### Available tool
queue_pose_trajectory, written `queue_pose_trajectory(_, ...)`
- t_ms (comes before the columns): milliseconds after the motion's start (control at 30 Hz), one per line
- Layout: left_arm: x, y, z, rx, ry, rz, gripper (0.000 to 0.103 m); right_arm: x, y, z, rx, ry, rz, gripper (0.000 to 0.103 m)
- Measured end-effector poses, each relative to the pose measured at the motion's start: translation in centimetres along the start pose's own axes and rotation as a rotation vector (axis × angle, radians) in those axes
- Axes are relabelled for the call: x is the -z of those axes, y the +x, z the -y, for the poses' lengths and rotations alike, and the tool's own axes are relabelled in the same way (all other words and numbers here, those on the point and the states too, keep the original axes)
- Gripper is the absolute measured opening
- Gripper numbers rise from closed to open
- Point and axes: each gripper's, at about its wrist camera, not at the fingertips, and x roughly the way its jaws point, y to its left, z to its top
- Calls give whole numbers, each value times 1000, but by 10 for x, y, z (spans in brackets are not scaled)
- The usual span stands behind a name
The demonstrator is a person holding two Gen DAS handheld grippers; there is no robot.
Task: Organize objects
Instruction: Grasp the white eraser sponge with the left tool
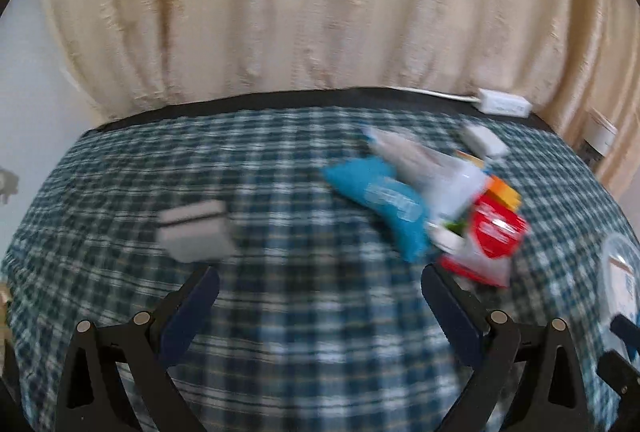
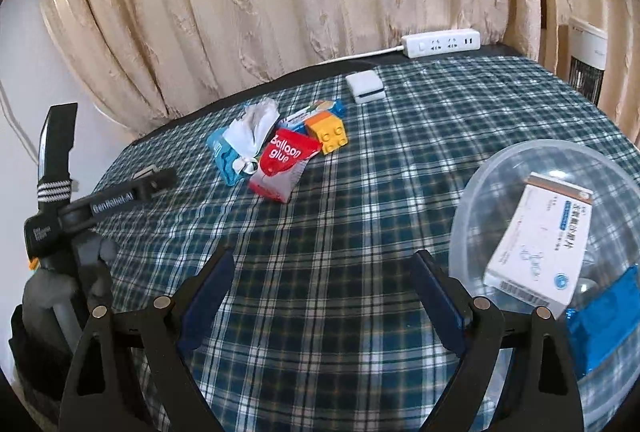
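Blue-padded, both your tongs, left [image 1: 320, 292] and right [image 2: 322, 280], are spread wide and hold nothing. Ahead on the checked worktop [image 2: 360, 200] sits the pile with the red glue pack [image 2: 280, 162]. The clear bowl [image 2: 500, 168] sits just beside your right tongs; one careless swing could knock it.

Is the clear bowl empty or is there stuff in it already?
Not empty: the clear bowl holds a white medicine box and a blue packet.
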Motion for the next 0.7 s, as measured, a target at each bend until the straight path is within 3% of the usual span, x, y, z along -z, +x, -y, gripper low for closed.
queue_pose_trajectory(367,-14,28,-63,-132,-130,-23,103,1,11,-9,-16,-10,-25,90)
queue_pose_trajectory(700,-10,53,-82,-135,-177,-62,103,0,19,-9,-20,-5,-45,90)
